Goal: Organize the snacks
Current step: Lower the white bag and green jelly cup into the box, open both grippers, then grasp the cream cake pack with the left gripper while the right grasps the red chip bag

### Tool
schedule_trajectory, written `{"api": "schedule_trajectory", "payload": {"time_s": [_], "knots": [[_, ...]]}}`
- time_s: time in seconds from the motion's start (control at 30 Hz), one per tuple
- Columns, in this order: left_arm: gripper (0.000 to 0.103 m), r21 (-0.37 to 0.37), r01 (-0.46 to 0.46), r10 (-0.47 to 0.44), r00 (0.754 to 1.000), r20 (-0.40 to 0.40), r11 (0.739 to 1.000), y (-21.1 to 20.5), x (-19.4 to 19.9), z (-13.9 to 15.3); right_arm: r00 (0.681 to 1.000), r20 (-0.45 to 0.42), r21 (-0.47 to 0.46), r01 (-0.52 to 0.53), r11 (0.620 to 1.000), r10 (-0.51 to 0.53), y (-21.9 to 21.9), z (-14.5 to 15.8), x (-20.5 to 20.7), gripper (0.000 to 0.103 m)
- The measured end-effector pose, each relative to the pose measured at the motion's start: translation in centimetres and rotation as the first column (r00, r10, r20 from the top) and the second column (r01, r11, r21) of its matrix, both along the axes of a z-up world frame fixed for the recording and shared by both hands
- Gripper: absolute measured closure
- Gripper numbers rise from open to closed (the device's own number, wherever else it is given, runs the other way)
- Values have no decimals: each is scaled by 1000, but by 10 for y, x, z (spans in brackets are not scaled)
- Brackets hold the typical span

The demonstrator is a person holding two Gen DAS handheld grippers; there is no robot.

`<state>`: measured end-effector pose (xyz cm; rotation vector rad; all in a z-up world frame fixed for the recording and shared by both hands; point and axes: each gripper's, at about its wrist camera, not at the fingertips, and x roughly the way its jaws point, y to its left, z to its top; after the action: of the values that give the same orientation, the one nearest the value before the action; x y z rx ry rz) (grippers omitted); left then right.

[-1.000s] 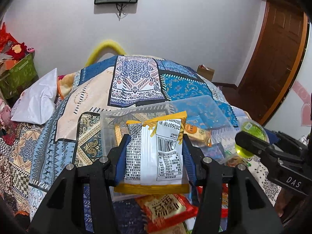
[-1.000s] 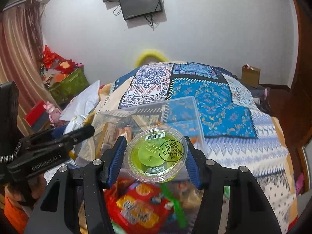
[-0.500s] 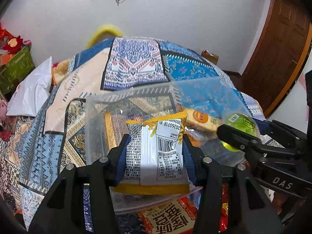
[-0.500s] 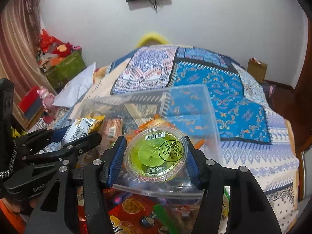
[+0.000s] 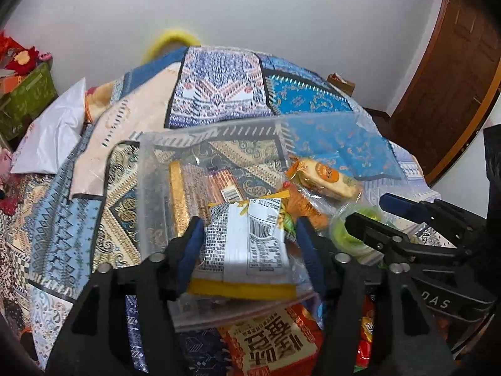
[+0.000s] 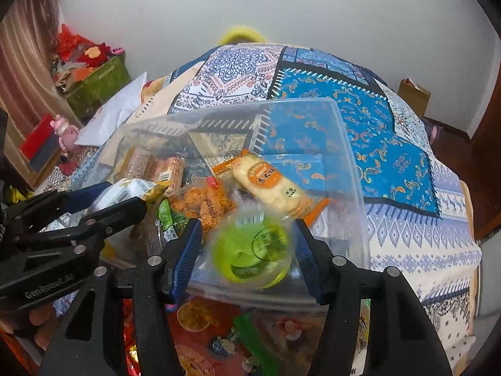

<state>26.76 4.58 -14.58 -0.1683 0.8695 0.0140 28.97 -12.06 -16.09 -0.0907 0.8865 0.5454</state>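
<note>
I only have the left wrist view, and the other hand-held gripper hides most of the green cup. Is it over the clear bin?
Observer: Yes. In the right wrist view the green cup is over the clear bin's near right corner, between the right hand-held gripper's fingers.
Operator: Is it gripped?
Observer: Apparently not. A gap shows beside the left blue pad, and the cup looks blurred and tilted.
Operator: Is there room there?
Observer: Bare bin floor lies just beyond the cup, right of the rice cracker packet.
</note>
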Motion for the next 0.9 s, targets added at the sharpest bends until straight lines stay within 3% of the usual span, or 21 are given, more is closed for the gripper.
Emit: {"api": "schedule_trajectory", "payload": {"time_s": [0.3, 0.5, 0.7, 0.9], "knots": [[34, 4, -2, 2, 999, 51, 1000, 0, -36, 37, 998, 58, 91, 13, 996, -19, -26, 42, -33, 35], [31, 5, -3, 3, 999, 46, 1000, -1, -70, 44, 992, 123, 84, 19, 996, -30, -38, 56, -70, 28], [31, 18, 9, -9, 1000, -3, 1000, -7, -105, 26, 994, 114, 74, -2, 997, -7, -40, 47, -99, 28], [31, -10, 6, -6, 998, -62, 1000, -7, -121, 2, 998, 52, 49, -27, 998, 24, -33, 19, -113, 28]]}}
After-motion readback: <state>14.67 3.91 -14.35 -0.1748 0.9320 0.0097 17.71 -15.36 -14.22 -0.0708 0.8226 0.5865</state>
